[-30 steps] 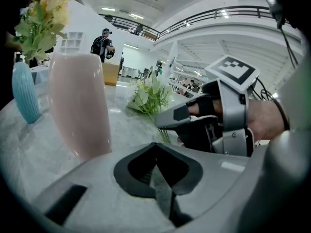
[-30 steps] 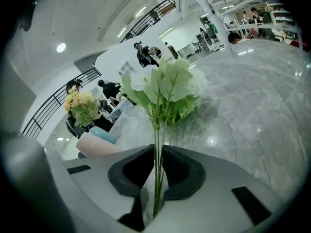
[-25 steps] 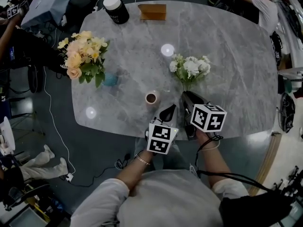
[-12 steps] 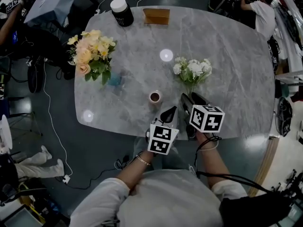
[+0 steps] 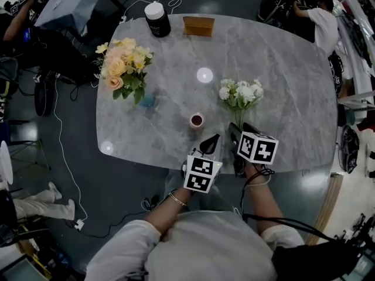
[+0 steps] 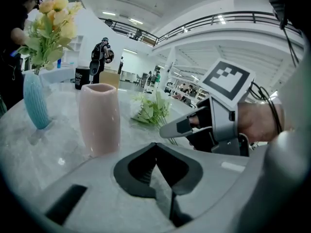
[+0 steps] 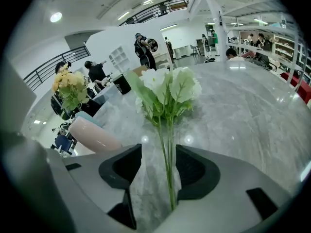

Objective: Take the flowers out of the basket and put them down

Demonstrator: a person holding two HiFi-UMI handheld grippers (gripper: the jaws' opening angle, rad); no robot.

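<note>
In the head view, the white flowers [image 5: 239, 95] lie on the table [image 5: 293, 69], right of centre, stems pointing near into the right tool [image 5: 241, 132]. Both hands hover level at the near edge. In the left gripper view, the left tool [image 6: 156, 152] is clenched and empty. In the right gripper view, the jaws are opening with the stems loose between them; best to back straight out without snagging.

The right gripper [image 5: 239, 127] is opening its jaws. A second ago they were nearly together on the stems [image 7: 167, 149] of the white flowers [image 5: 239, 92]. Now they are spreading wide, with the stems lying loose between them. In the head view, the yellow bouquet [image 5: 125, 69] and cup [image 5: 197, 120] are drifting toward 3 o'clock.
</note>
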